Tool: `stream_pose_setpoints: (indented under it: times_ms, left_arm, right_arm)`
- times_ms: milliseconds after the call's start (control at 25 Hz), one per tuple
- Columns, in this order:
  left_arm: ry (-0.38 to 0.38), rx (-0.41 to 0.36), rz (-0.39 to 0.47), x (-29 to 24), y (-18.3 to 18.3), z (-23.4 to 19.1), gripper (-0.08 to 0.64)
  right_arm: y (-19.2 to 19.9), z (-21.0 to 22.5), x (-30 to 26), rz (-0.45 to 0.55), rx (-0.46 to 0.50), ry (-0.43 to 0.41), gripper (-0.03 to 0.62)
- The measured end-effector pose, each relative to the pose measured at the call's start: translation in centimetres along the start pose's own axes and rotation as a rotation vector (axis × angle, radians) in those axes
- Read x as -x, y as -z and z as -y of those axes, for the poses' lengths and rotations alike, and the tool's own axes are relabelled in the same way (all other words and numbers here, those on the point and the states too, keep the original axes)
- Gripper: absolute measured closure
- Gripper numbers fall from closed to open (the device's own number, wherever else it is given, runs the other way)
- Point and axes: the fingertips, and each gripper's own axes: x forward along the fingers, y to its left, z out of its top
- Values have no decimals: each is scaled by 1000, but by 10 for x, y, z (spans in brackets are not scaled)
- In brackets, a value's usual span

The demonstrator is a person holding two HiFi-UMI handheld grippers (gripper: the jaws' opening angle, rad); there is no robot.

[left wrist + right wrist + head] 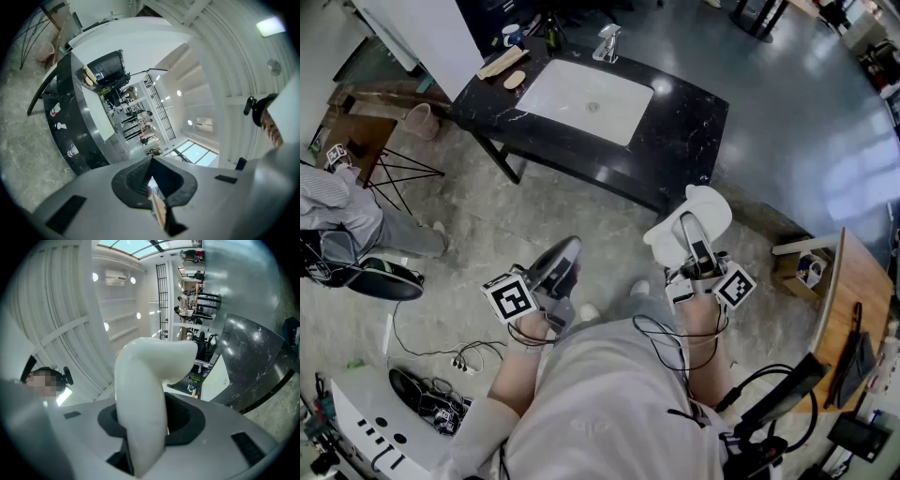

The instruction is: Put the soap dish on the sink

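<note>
The white soap dish (689,220) is clamped edge-on in my right gripper (694,242), held at waist height in front of the person. In the right gripper view the soap dish (145,394) rises between the dark pads and curves over to the right. My left gripper (561,264) hovers beside it on the left, jaws shut with nothing in them; in the left gripper view its pads (140,180) meet along a line. Ahead stands the black marble counter (680,122) with a white sink basin (586,98) and a chrome faucet (607,42). The counter (248,362) also shows on the right of the right gripper view.
A cup (512,36) and wooden pieces (503,64) lie on the counter's left end. A seated person's legs (356,220), shoes (384,279) and floor cables (459,356) are at the left. A wooden table (853,300) and a cardboard box (806,272) stand at the right.
</note>
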Motion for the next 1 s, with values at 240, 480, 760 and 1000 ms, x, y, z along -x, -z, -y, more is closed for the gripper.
stream_pose_setpoints:
  times_ms: [240,480,760,1000]
  left_arm:
    - [-50,3,30,-17,-23,-28,554]
    - [-139,17,108,-60,-57,-57,554]
    - [-273,3,187,-97,-82,-67,554]
    - [-345,38,251,-127,-85,-79,554]
  right_arm:
    - [-28,41,-26,3,-4,16,426]
    - [-68,97,-75,-53,-28,7,426]
    - [-146,199,-131,-73,-58,92,426]
    - [-187,288,-166,-93,-86,174,426]
